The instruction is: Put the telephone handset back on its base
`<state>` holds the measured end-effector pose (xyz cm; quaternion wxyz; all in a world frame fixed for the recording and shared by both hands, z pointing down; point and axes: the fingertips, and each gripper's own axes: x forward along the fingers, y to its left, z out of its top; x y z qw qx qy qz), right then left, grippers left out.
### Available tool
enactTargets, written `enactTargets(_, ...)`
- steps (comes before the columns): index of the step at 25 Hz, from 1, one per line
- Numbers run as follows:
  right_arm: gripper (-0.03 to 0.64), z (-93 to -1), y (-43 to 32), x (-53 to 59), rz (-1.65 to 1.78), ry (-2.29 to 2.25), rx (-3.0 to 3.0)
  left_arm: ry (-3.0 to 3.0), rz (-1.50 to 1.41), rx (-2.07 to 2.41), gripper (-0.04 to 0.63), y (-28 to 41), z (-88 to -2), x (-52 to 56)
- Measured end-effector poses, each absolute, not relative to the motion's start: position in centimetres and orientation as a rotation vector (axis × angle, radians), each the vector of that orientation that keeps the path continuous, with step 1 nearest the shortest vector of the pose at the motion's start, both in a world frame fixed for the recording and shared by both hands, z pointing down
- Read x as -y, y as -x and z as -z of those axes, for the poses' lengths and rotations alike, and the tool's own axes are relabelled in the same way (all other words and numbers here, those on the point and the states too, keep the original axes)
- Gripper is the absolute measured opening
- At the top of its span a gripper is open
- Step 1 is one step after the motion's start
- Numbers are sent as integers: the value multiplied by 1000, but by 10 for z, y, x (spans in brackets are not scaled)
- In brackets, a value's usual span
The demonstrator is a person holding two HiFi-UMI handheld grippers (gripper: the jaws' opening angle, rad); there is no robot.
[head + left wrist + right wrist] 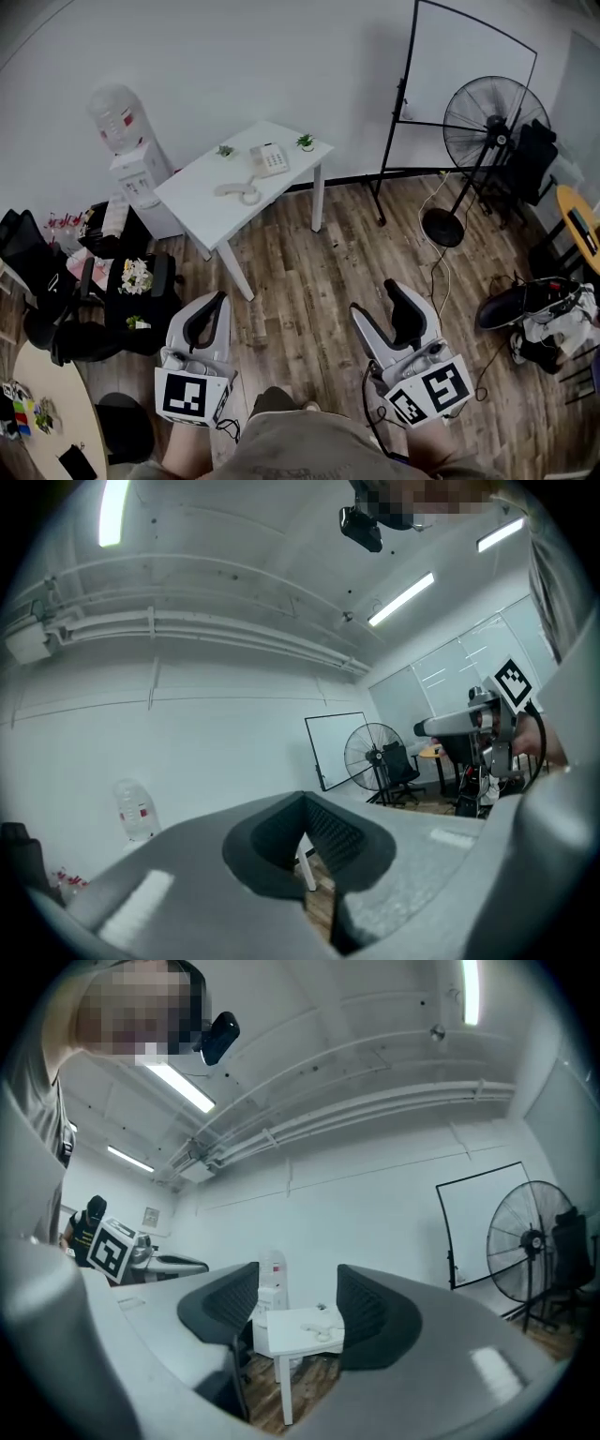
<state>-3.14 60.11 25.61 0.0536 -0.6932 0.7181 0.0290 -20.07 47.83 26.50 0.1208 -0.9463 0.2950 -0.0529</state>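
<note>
Waiting well apart from the bench (202, 211), handset (238, 191) lying beside base (270, 159), nothing begun, left gripper (302, 799) jaws together, right gripper (298, 1281) jaws wide, empty.

Grey tools (217, 300) (373, 298) (black-and-white marker cubes (192, 395))

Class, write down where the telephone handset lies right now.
In the head view, the handset lies off its base on the white table, upper centre-left, just nearer the camera than the base. A water dispenser stands left of the table.
</note>
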Motion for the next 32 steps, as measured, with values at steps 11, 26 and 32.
enactTargets(11,295,-273,3,-575,-70,2228,-2162,2763,159,-844,0,186,-272,-439)
enactTargets(26,290,-279,-31,-423,-16,2255,-2235,2796,171,-815,0,145,-277,-290)
enactTargets(32,293,-278,-42,-331,6,2279,-2244,2806,195,-827,0,139,-280,-202)
